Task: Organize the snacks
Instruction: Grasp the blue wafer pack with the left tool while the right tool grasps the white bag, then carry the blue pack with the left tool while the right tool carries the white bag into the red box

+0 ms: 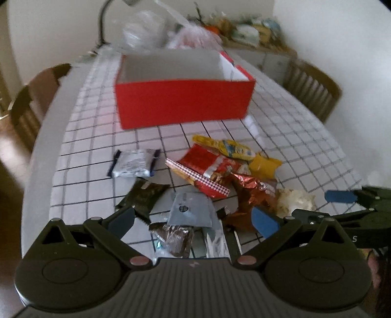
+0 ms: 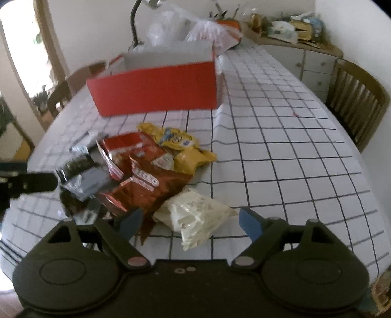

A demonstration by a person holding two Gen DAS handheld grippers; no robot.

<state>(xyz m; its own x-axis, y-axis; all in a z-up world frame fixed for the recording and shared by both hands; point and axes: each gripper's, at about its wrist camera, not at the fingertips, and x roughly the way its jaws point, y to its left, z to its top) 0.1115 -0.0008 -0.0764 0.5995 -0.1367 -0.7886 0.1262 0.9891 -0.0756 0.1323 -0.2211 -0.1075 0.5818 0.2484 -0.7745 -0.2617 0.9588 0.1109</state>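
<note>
A bench (image 2: pixel 281 151) under a white cloth with a dark grid fills the room's middle, with wooden chairs (image 2: pixel 354 102) on both sides. Pale walls (image 2: pixel 97 29) rise behind; a gooseneck lamp (image 2: pixel 134 22) and plastic bags (image 2: pixel 171 27) stand at the far end. A cluttered white sideboard (image 2: pixel 308 58) fills the corner, and daylight enters a window (image 2: pixel 27 49) on the left.

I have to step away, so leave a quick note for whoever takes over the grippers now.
Left gripper: open, empty, over the near end of the snack pile.
Right gripper: open, empty, fingers either side of the white packet.
Red box: behind the pile on the checked tablecloth; no snacks visible inside.
Done: nothing.
Left: move every packet into the box.
</note>
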